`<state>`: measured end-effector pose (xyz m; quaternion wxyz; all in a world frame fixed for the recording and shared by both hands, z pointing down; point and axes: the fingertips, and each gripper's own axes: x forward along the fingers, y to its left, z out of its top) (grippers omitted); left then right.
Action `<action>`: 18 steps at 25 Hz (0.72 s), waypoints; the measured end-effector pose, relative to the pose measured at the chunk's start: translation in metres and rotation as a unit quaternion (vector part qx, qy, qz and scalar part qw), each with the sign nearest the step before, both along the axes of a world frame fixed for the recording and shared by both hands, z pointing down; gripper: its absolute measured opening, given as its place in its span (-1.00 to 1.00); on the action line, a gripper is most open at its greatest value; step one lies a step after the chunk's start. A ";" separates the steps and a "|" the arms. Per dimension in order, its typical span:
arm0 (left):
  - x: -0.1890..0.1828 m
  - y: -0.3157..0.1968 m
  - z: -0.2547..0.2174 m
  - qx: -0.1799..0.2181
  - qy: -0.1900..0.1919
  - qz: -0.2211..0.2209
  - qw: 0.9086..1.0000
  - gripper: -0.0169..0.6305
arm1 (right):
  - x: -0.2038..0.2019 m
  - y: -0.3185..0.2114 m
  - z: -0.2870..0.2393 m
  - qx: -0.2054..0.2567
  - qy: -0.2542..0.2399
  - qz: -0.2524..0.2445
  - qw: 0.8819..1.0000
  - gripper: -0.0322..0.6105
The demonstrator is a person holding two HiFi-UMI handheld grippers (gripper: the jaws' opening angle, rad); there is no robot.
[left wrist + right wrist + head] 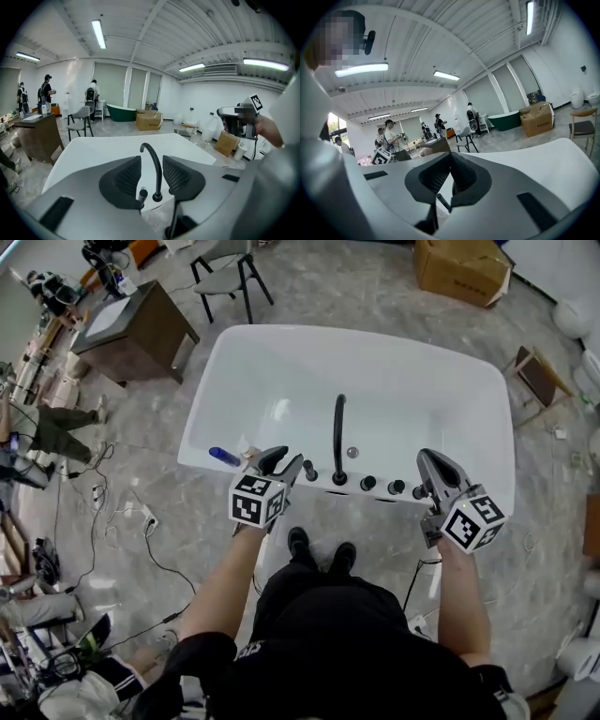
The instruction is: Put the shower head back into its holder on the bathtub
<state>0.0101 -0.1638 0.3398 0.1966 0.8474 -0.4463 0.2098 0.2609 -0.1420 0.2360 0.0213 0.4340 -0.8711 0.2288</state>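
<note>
The tub [281, 371] fills mid-frame in the head view, and its near rim carries the black faucet [338, 437] and a row of knobs [396, 487]. Both tongs hover above that rim. The left tongs [284, 463], left of the faucet, stand wide apart with nothing between the pads. The right tongs [433, 465], at the row's right end, are closed and empty. The shower head [309, 470] looks already seated, a short black stick upright just left of the faucet. If so, only drawing clear remains.
</note>
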 end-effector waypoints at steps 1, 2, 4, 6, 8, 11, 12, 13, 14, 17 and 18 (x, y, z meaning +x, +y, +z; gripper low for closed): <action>0.000 0.003 -0.012 0.005 0.003 -0.006 1.000 -0.48 | 0.000 0.001 -0.007 0.004 -0.002 -0.005 1.000 -0.85; 0.001 0.005 -0.024 0.010 0.004 -0.012 1.000 -0.49 | 0.001 0.001 -0.013 0.009 -0.005 -0.011 1.000 -0.85; 0.005 0.010 -0.046 0.022 0.005 -0.023 0.999 -0.49 | 0.005 0.001 -0.024 0.020 -0.011 -0.022 1.000 -0.85; 0.009 0.016 -0.065 0.033 0.011 -0.030 0.999 -0.49 | 0.006 0.003 -0.032 0.033 -0.018 -0.033 0.999 -0.86; 0.009 0.021 -0.083 0.044 0.023 -0.035 0.998 -0.51 | 0.002 0.005 -0.039 0.040 -0.022 -0.037 0.998 -0.86; 0.001 0.027 -0.105 0.061 0.032 -0.045 0.997 -0.54 | -0.010 0.008 -0.041 0.058 -0.024 -0.058 0.996 -0.86; -0.002 0.027 -0.111 0.067 0.031 -0.047 0.996 -0.55 | -0.016 0.009 -0.042 0.062 -0.016 -0.065 0.996 -0.86; -0.006 0.027 -0.117 0.075 0.030 -0.047 0.996 -0.56 | -0.022 0.011 -0.044 0.064 -0.003 -0.069 0.996 -0.86; -0.009 0.027 -0.123 0.081 0.028 -0.047 0.995 -0.58 | -0.028 0.013 -0.046 0.066 0.012 -0.071 0.995 -0.86; -0.025 0.024 -0.137 0.093 0.031 -0.047 0.994 -0.60 | -0.043 0.015 -0.053 0.074 0.033 -0.069 0.994 -0.86; -0.031 0.023 -0.141 0.094 0.036 -0.047 0.994 -0.60 | -0.047 0.015 -0.056 0.078 0.030 -0.068 0.994 -0.86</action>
